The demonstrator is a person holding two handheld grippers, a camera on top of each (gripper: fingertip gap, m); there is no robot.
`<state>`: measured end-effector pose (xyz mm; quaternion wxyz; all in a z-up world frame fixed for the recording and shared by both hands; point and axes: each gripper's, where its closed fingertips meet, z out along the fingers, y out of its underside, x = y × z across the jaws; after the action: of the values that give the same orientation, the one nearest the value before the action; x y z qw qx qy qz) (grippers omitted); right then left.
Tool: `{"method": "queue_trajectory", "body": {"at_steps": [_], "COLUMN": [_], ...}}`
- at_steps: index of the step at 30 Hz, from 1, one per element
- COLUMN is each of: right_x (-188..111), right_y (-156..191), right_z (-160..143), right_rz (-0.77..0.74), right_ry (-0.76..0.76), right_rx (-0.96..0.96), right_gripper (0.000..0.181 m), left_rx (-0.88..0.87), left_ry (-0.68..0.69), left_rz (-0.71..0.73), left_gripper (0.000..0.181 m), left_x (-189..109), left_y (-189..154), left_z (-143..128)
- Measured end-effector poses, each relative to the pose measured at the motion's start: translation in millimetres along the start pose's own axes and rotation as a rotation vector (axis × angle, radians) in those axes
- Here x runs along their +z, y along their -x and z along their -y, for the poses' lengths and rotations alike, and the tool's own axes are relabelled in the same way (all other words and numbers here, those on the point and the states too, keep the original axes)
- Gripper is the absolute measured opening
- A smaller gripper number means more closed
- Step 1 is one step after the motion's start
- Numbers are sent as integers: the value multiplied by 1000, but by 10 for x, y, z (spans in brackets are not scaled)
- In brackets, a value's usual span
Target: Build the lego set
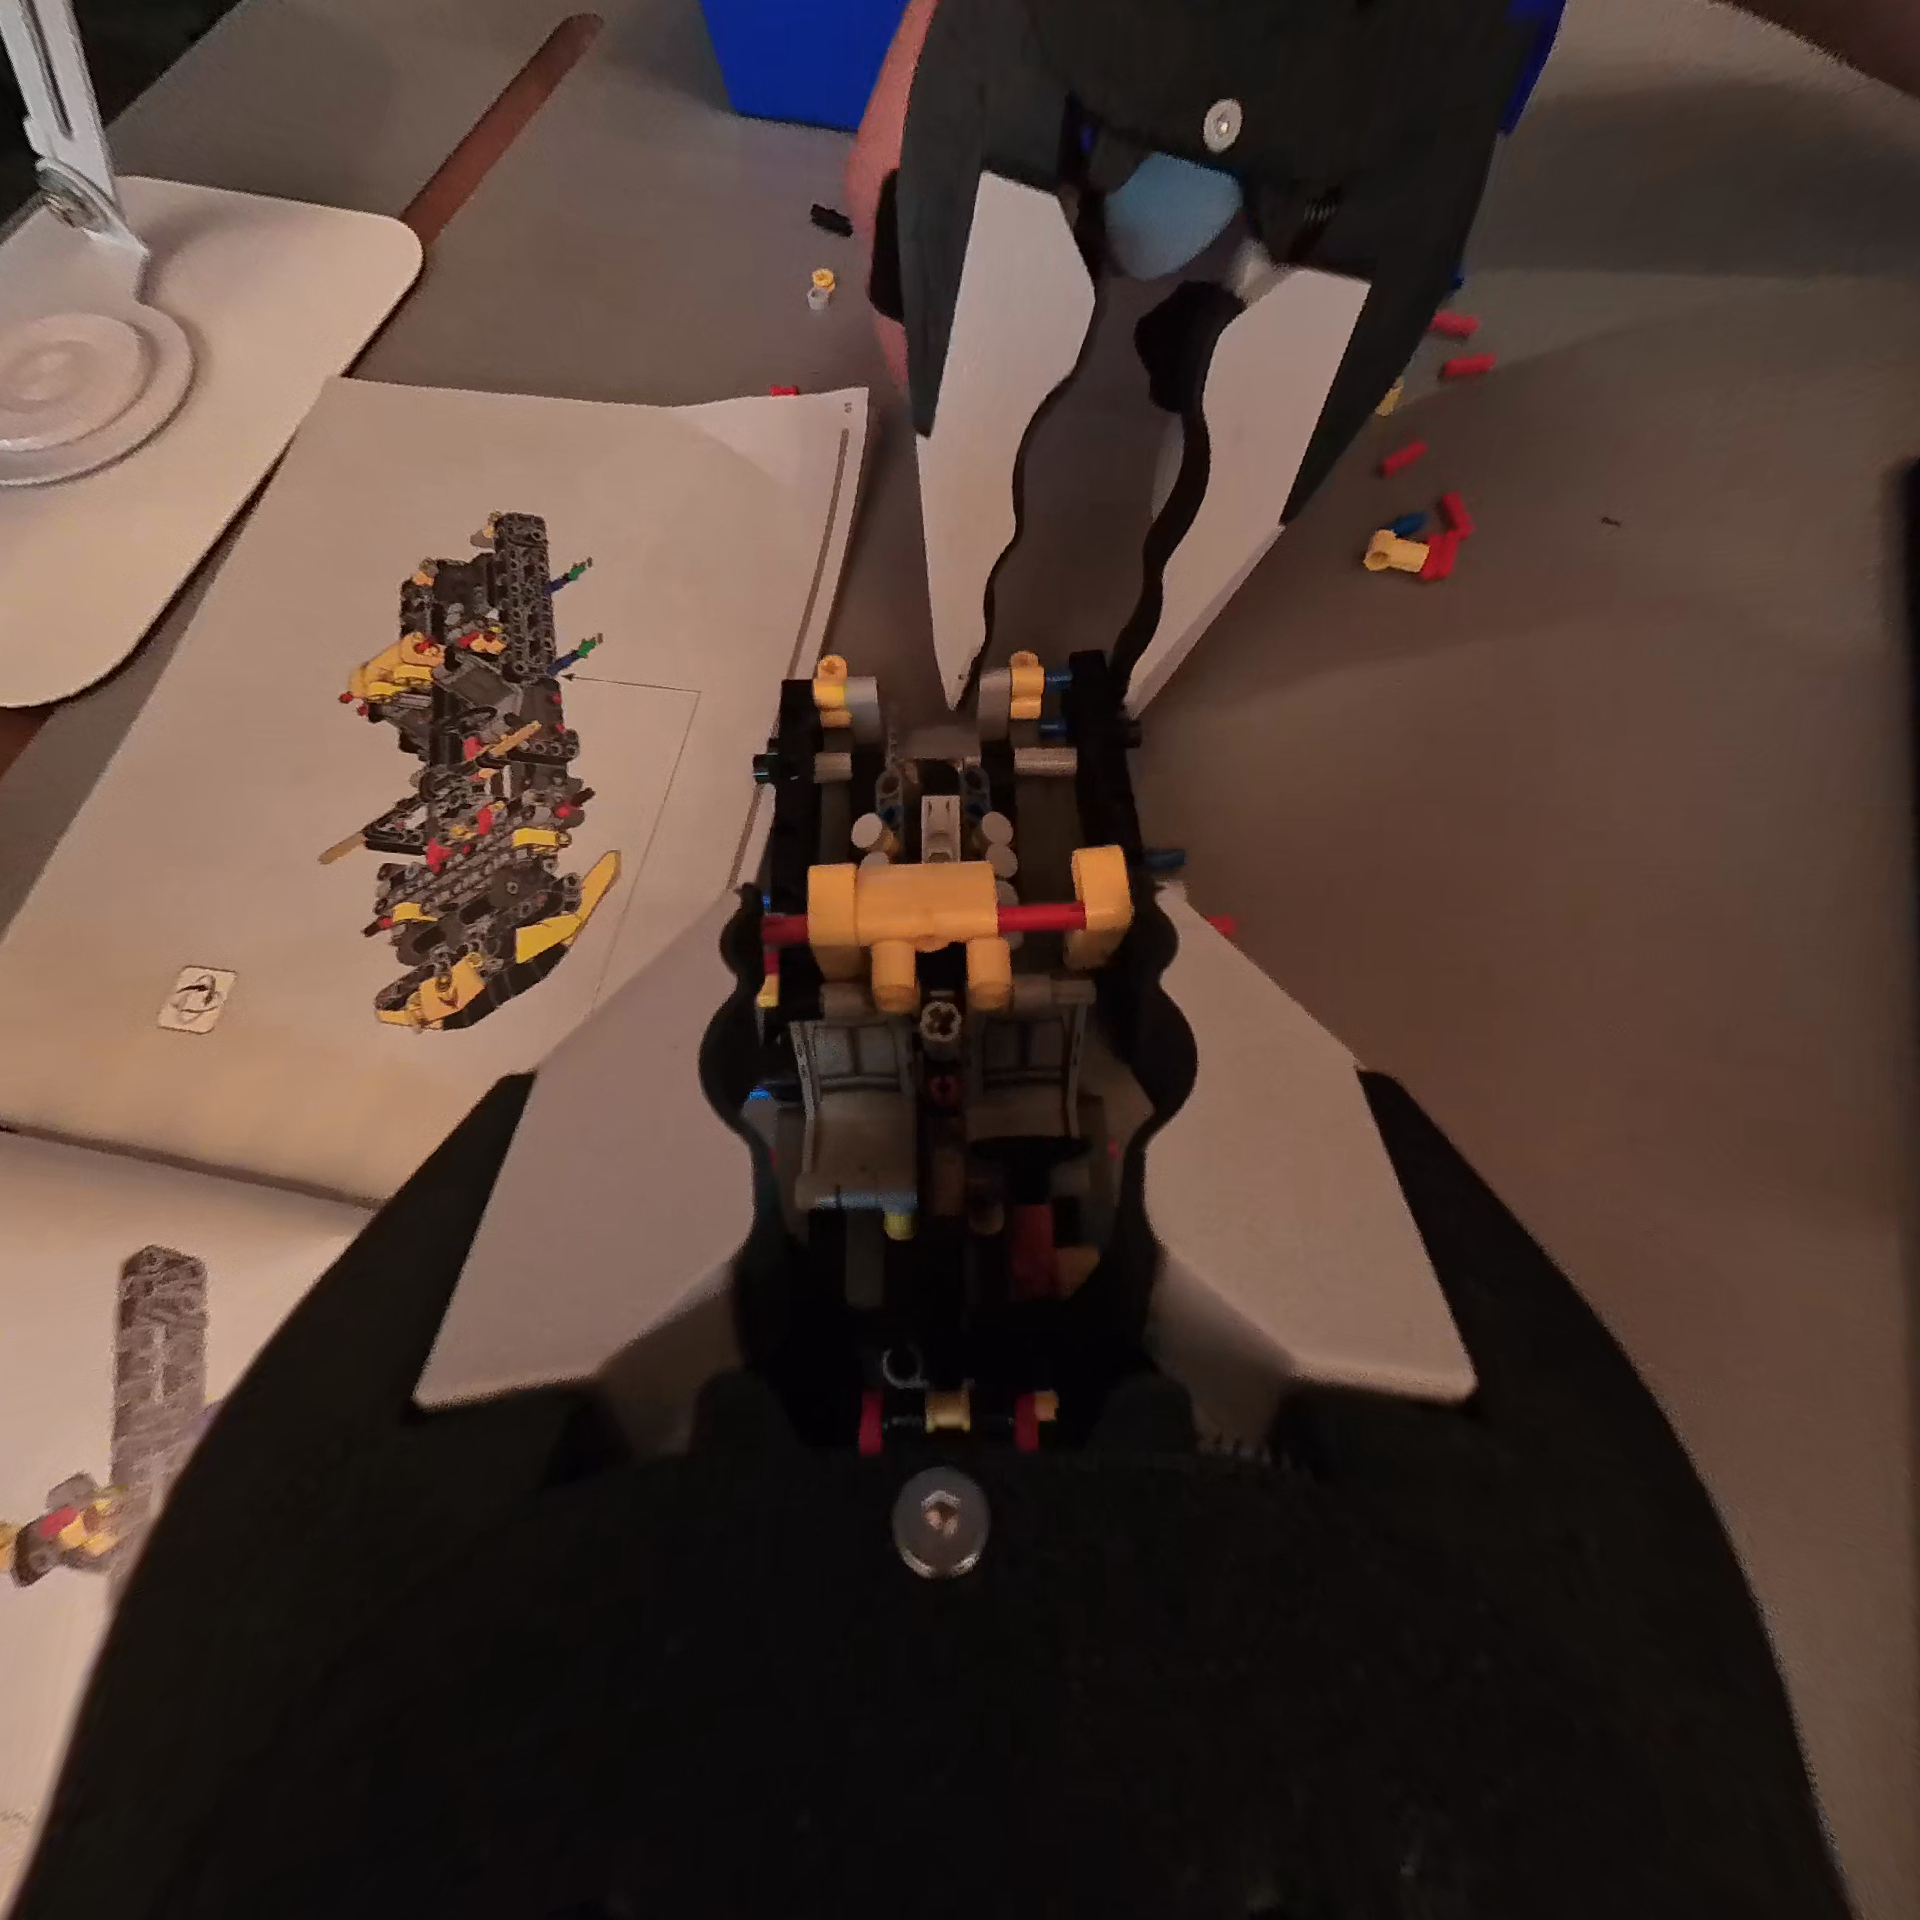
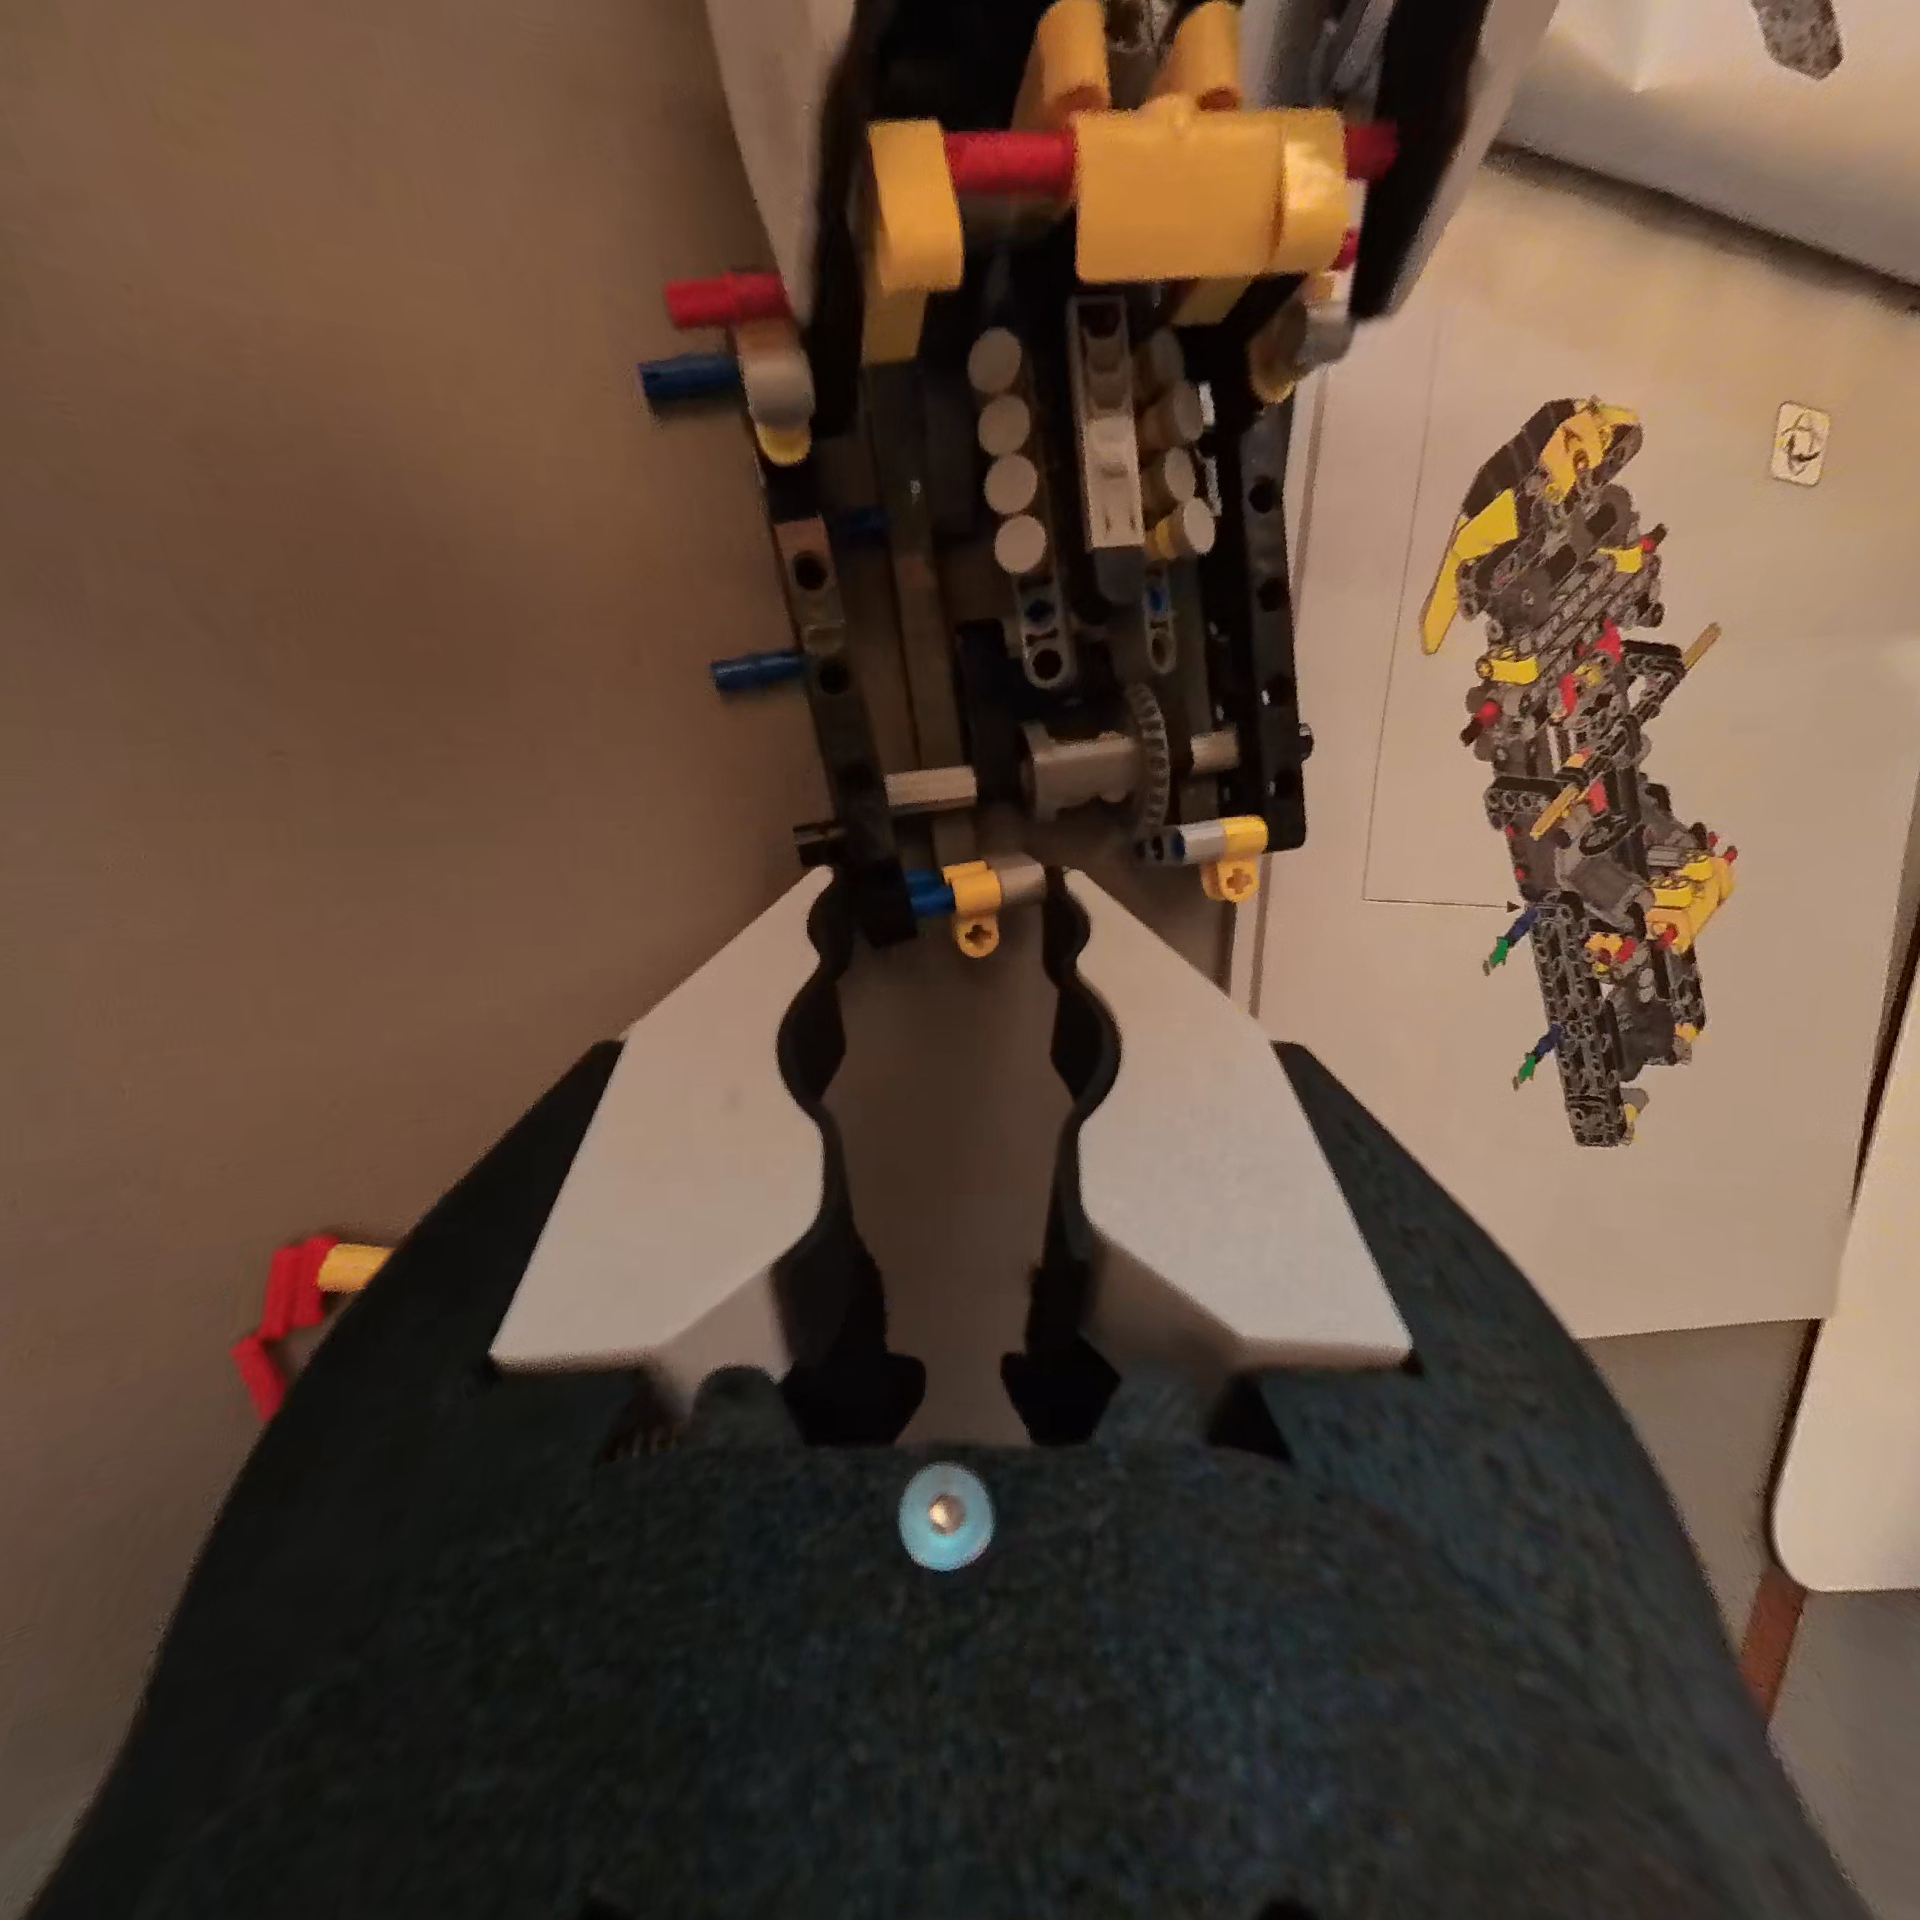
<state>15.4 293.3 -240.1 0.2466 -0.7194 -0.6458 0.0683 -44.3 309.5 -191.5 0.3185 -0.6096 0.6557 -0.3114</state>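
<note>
Left tongs (image 1: 951,914): clamped on the lego model (image 1: 951,997), white fingers (image 1: 623,1174) pressed against its black side beams at frame centre of the left wrist view. Model sits lengthwise between the fingers, yellow connector block (image 1: 914,914) with red axle (image 1: 1039,916) across its middle.

Right tongs (image 2: 951,894): jaws parted, nothing between them; tips sit at the near end of the model (image 2: 1039,582), lower centre of the right wrist view. Left finger tip touches or nearly touches the black corner beam; cannot tell which. In the left wrist view the same tongs (image 1: 1039,686) come in from the top of frame, tips at the model's far end.

Grey gear (image 2: 1148,753) on a light axle visible near the model's end, right wrist view. Blue pins (image 2: 758,670) stick out of the model's left side.

Instruction booklet (image 1: 582,727) lies open on the bench (image 1: 1558,831), left of the model in the left wrist view; printed build diagram on the page.

Loose red and yellow pieces (image 1: 1418,545) scattered on the bench, upper right of the left wrist view. Blue box (image 1: 800,52) at top edge
</note>
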Motion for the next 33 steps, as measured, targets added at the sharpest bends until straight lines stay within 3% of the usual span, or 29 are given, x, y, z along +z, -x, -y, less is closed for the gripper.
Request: {"method": "queue_trajectory", "body": {"at_steps": [4, 6, 8, 16, 33], "right_x": [-5, -6, -5, 11, 12], "right_y": [-2, -2, -2, 4, 22], "right_z": [-7, -7, -8, 0, -26], "right_rz": [-18, -25, -25, -23, -5], "right_ry": [-18, -16, -5, 1, 27], "right_rx": [33, 41, 54, 157, 257], "right_gripper": [36, 36, 36, 37, 37], "left_rx": [20, 86, 118, 49, -41], "left_ry": [-25, 84, 145, 192, 161], "left_rz": [-4, 27, 34, -8, 22], "left_gripper": [71, 72, 72, 88, 79], "left_x": [-272, -324, -283, -25, 3], "left_y": [-8, 18, -14, -102, -66], "left_z": [11, -213, -356, -370, -309]}}
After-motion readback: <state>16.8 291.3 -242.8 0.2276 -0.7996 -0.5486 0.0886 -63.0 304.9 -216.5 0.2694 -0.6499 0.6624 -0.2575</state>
